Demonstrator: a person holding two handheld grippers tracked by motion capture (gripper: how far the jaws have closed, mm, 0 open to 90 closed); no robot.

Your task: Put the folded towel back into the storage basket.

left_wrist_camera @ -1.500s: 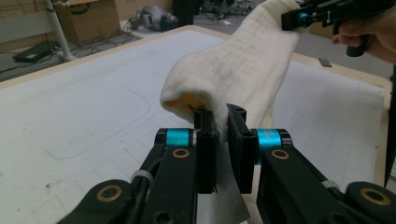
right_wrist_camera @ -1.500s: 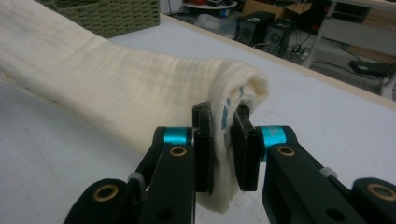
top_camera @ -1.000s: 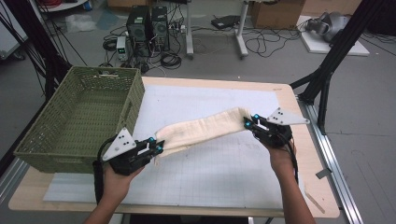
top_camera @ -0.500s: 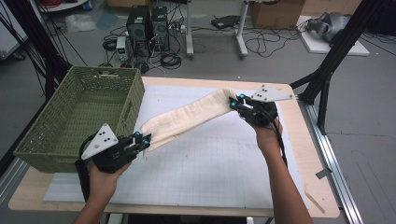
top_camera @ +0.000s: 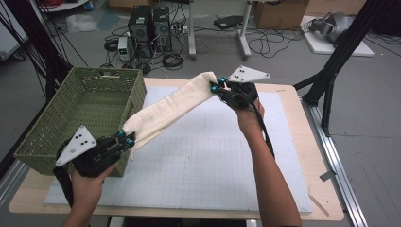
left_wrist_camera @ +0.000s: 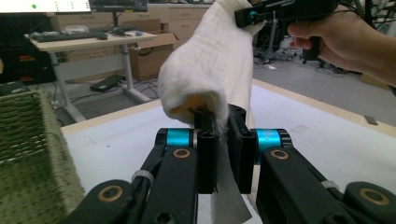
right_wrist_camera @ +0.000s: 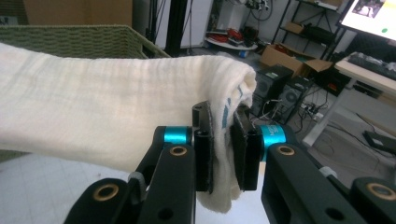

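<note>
A folded cream towel (top_camera: 171, 105) hangs stretched in the air between both grippers, above the white gridded mat (top_camera: 203, 161). My left gripper (top_camera: 126, 137) is shut on its lower left end, close to the basket's near corner; in the left gripper view the cloth (left_wrist_camera: 210, 70) is pinched between the jaws at my left gripper (left_wrist_camera: 222, 126). Higher up, at the far middle of the table, my right gripper (top_camera: 216, 85) is shut on the other end; the right gripper view shows the towel (right_wrist_camera: 107, 121) bunched in my right gripper (right_wrist_camera: 226, 126).
A green woven basket (top_camera: 45, 137) stands at the table's left side, just beside the left hand. The wooden table edge (top_camera: 326, 198) runs along the right and front. Black frame struts (top_camera: 338, 61) rise at the far right; computers and cables lie on the floor beyond.
Both hands have lifted the towel off the mat. The right gripper rose and went toward the far side; the left one shifted left toward the basket's corner. The towel now slopes up to the right.
</note>
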